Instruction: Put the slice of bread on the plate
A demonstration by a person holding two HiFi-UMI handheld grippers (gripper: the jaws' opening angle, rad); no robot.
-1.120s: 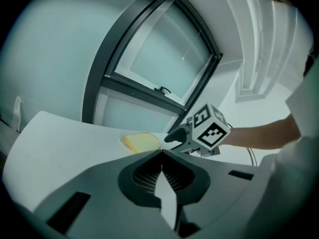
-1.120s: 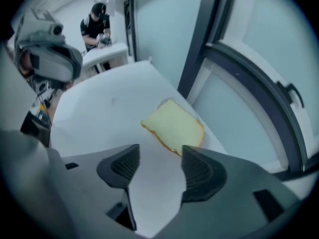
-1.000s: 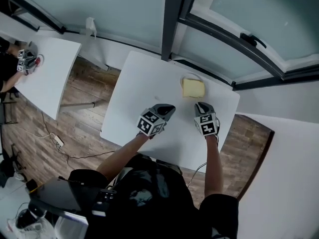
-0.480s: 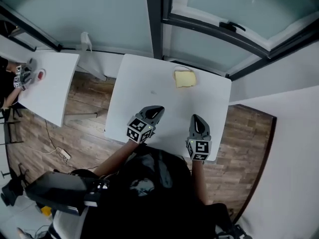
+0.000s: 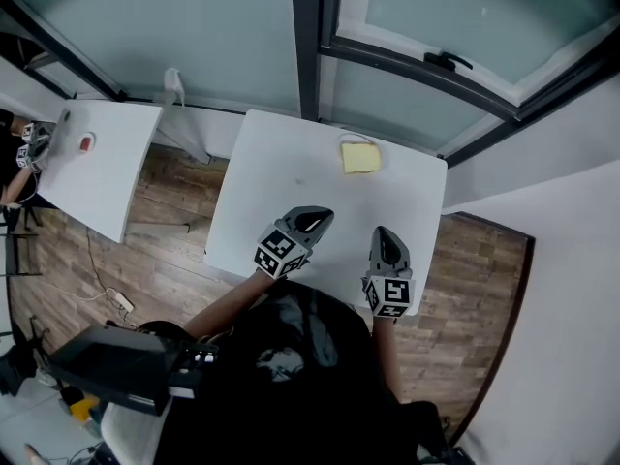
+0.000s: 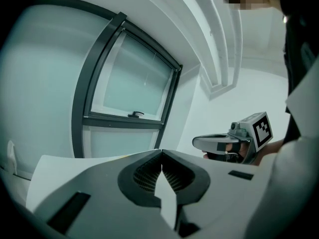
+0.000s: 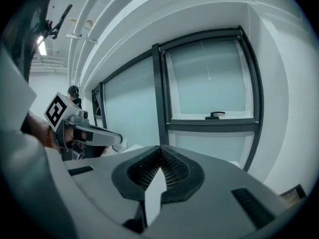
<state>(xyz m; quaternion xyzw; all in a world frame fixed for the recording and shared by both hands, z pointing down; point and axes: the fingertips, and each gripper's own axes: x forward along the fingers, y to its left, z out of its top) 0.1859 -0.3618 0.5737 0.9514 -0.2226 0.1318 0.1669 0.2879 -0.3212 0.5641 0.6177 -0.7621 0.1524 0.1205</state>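
The pale yellow slice of bread [image 5: 360,157] lies flat on a white plate [image 5: 351,140] at the far right of the white table [image 5: 262,163]. Both grippers hang over the table's near edge, well short of the plate. My left gripper [image 5: 324,217] points toward the bread, and its jaws meet at the tips with nothing between them [image 6: 161,154]. To its right my right gripper [image 5: 384,233] is also shut and empty [image 7: 160,149]. Each gripper view shows the other gripper alongside: the right gripper [image 6: 224,142] and the left gripper [image 7: 94,136].
A window with dark frames [image 5: 310,46] runs behind the table. A second white table [image 5: 97,163] stands to the left, where another person works. Wooden floor [image 5: 174,250] with a cable lies between the tables. A white wall [image 5: 572,289] bounds the right side.
Both grippers have drawn back from the bread toward the near table edge and risen. The bread has stayed on the plate.
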